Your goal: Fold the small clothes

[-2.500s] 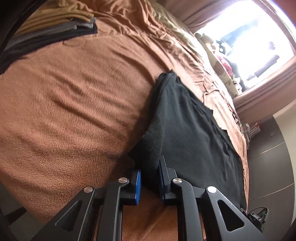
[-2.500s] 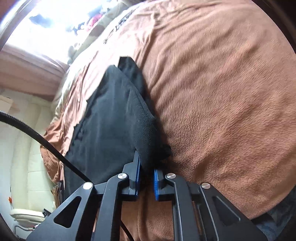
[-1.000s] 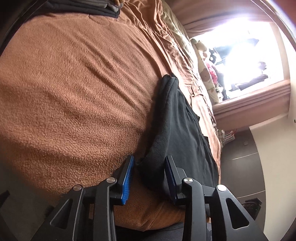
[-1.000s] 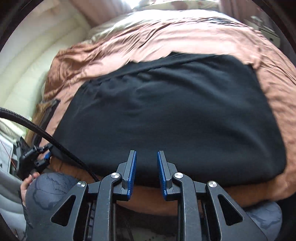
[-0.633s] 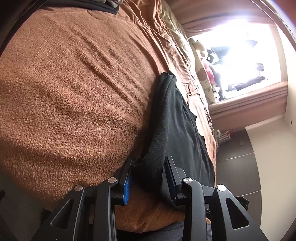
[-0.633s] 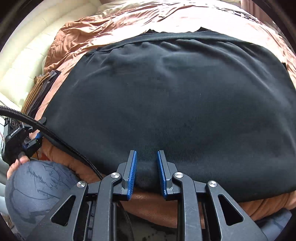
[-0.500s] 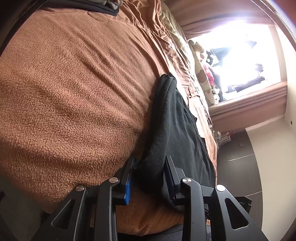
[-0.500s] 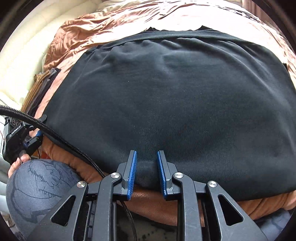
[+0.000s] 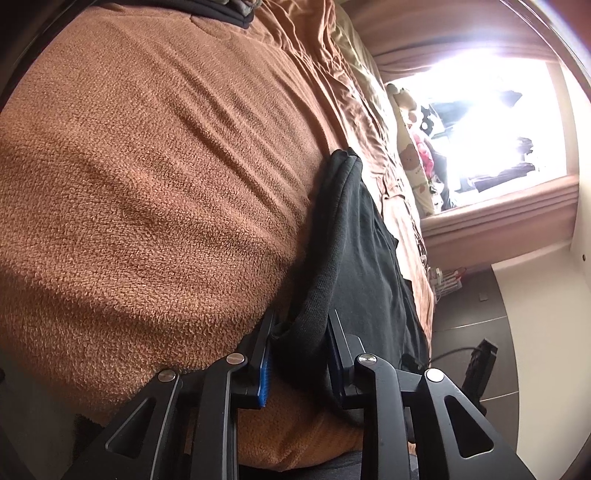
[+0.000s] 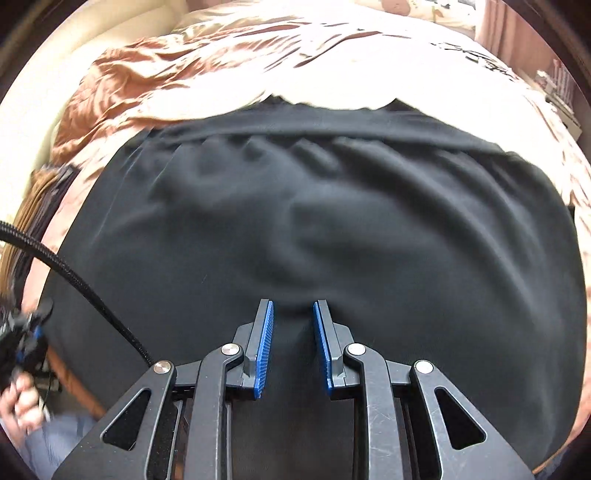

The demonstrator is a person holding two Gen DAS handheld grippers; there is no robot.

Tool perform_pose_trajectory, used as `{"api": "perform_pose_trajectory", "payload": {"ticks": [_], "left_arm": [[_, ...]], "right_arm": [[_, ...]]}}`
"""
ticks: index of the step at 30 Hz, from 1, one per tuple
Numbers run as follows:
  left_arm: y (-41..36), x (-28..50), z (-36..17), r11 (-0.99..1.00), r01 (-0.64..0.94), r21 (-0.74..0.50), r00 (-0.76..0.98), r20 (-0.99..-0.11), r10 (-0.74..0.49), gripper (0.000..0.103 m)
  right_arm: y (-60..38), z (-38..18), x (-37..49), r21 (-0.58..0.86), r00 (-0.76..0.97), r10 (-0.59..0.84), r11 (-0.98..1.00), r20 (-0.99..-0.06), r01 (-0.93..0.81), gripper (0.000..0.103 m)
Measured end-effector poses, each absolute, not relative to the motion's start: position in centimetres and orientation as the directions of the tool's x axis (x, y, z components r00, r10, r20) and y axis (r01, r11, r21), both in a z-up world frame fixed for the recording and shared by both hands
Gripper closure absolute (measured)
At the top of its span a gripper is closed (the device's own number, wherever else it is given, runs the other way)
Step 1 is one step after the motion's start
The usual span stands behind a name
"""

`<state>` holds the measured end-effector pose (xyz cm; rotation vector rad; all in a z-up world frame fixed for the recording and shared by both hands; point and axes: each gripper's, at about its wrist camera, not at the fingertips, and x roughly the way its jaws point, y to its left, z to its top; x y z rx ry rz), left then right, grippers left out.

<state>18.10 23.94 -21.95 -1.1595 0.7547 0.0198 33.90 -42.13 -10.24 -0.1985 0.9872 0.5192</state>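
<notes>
A black garment (image 9: 369, 258) lies flat on a brown fleece blanket (image 9: 147, 184). Its thick folded left edge runs up from my left gripper (image 9: 299, 325), whose jaws are closing with that fold filling the gap between the blue pads. In the right wrist view the same black garment (image 10: 332, 203) fills the middle, with soft wrinkles across it. My right gripper (image 10: 293, 304) rests low over its near part, its jaws a narrow gap apart. The tips touch the cloth at a small pucker, and no fold is held between the pads.
A stack of folded clothes (image 9: 221, 9) sits at the blanket's far end, also seen as the stack (image 10: 40, 195) at left. A bright window (image 9: 498, 122) and a printed pillow (image 9: 410, 155) lie beyond. A black cable (image 10: 74, 277) and a person's hand (image 10: 22, 402) are at lower left.
The left jaws have narrowed around the garment's folded edge. The right gripper let go of the other edge earlier, then moved forward and down over the spread garment.
</notes>
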Motion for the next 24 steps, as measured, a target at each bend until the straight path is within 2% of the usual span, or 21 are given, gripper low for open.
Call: {"api": "perform_pose_trajectory", "payload": {"ticks": [12, 18, 24], "left_arm": [[23.7, 18.9, -22.0, 0.417, -0.433, -0.799, 0.738, -0.58, -0.346, 0.078], [23.6, 19.2, -22.0, 0.409, -0.465, -0.785, 0.724, -0.603, -0.335, 0.078], [23.6, 19.3, -22.0, 0.353, -0.473, -0.807, 0.734, -0.583, -0.349, 0.088]], "right_arm": [[-39.3, -11.2, 40.3, 0.063, 0.461, 0.331, 0.861, -0.823, -0.505, 0.083], [-38.1, -12.0, 43.5, 0.109, 0.441, 0.373, 0.849, -0.816, -0.518, 0.083], [-36.7, -12.3, 46.2, 0.126, 0.43, 0.4, 0.833, -0.81, -0.538, 0.083]]}}
